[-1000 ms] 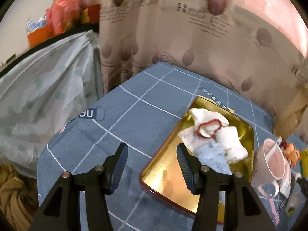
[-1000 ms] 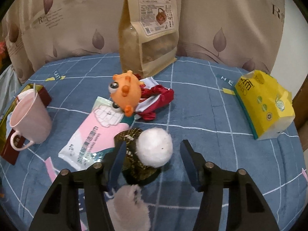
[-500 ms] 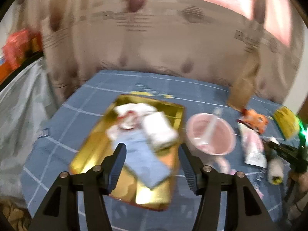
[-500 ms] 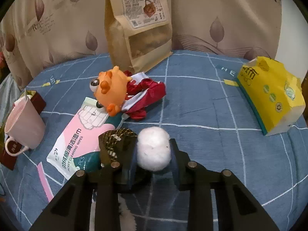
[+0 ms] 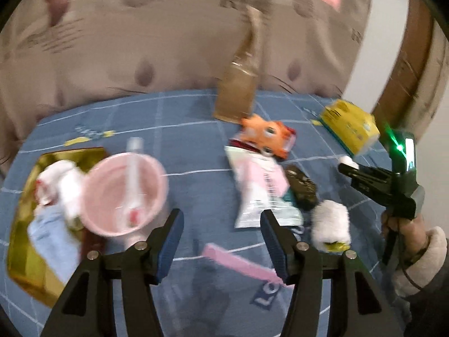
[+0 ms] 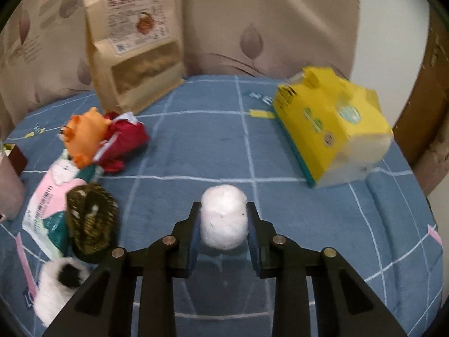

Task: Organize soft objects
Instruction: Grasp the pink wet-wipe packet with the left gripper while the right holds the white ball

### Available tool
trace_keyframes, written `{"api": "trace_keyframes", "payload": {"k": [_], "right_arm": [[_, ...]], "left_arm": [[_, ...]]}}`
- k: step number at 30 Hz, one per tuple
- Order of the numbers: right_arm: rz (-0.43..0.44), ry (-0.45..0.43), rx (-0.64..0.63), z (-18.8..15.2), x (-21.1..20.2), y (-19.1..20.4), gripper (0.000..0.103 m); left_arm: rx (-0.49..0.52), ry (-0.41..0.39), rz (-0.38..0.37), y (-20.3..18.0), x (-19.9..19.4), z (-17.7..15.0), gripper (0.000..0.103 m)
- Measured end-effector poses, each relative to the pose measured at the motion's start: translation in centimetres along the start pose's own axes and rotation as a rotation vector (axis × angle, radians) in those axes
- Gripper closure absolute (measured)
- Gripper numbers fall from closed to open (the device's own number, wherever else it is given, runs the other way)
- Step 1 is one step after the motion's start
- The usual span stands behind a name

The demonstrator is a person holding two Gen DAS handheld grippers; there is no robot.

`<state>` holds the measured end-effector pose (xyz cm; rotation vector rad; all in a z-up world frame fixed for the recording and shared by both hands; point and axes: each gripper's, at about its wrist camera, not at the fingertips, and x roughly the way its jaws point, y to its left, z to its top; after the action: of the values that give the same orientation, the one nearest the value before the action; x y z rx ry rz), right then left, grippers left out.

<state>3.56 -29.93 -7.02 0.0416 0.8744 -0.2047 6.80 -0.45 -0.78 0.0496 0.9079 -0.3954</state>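
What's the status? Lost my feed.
Right claw shut on white pompom. Left claw open, empty. Gold tray far left; pink cup stands between.

A blue tablecloth (image 6: 213,140) with a white grid covered the tabletop. Behind it hung a beige curtain (image 6: 252,14) printed with brown leaves and lettering. At the right stood a white wall (image 5: 390,28) and a brown wooden frame (image 5: 415,45); pinkish light glowed through the curtain's top.
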Motion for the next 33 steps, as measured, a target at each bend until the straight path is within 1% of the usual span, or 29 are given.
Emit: {"api": "trace_keyframes", "payload": {"k": [2, 5, 7, 9, 13, 15, 18, 22, 25, 28, 33], "right_arm": [[0.004, 0.014, 0.018, -0.5, 0.6, -0.6, 0.075], [0.013, 0.025, 0.025, -1.1, 1.2, -0.7, 0.075], [0.024, 0.020, 0.032, -1.3, 1.0, -0.8, 0.075], [0.034, 0.030, 0.039, -1.4, 1.2, -1.0, 0.075], [0.051, 0.029, 0.053, -1.4, 1.4, -1.1, 0.075], [0.062, 0.029, 0.060, -1.5, 1.3, -1.3, 0.074], [0.070, 0.030, 0.065, -1.6, 1.3, -1.4, 0.074], [0.085, 0.029, 0.074, -1.6, 1.3, -1.6, 0.073], [0.089, 0.030, 0.073, -1.6, 1.4, -1.6, 0.072], [0.090, 0.030, 0.073, -1.6, 1.4, -1.6, 0.071], [0.094, 0.030, 0.078, -1.6, 1.4, -1.7, 0.071]], "left_arm": [[0.019, 0.019, -0.020, -1.4, 1.1, 0.3, 0.045], [0.046, 0.055, -0.065, -3.2, 2.8, 0.9, 0.041], [0.057, 0.069, -0.083, -4.2, 3.5, 1.1, 0.037], [0.071, 0.090, -0.111, -5.3, 4.6, 1.4, 0.037], [0.108, 0.137, -0.123, -7.3, 7.1, 1.8, 0.037], [0.128, 0.154, -0.109, -8.1, 8.2, 1.8, 0.037], [0.140, 0.182, -0.070, -8.3, 9.7, 1.8, 0.037], [0.152, 0.160, 0.021, -7.7, 10.4, 1.9, 0.037], [0.130, 0.155, 0.078, -6.6, 10.8, 2.0, 0.037], [0.103, 0.153, 0.061, -5.7, 10.5, 2.1, 0.037], [0.132, 0.154, 0.062, -5.6, 10.7, 3.0, 0.037]]}}
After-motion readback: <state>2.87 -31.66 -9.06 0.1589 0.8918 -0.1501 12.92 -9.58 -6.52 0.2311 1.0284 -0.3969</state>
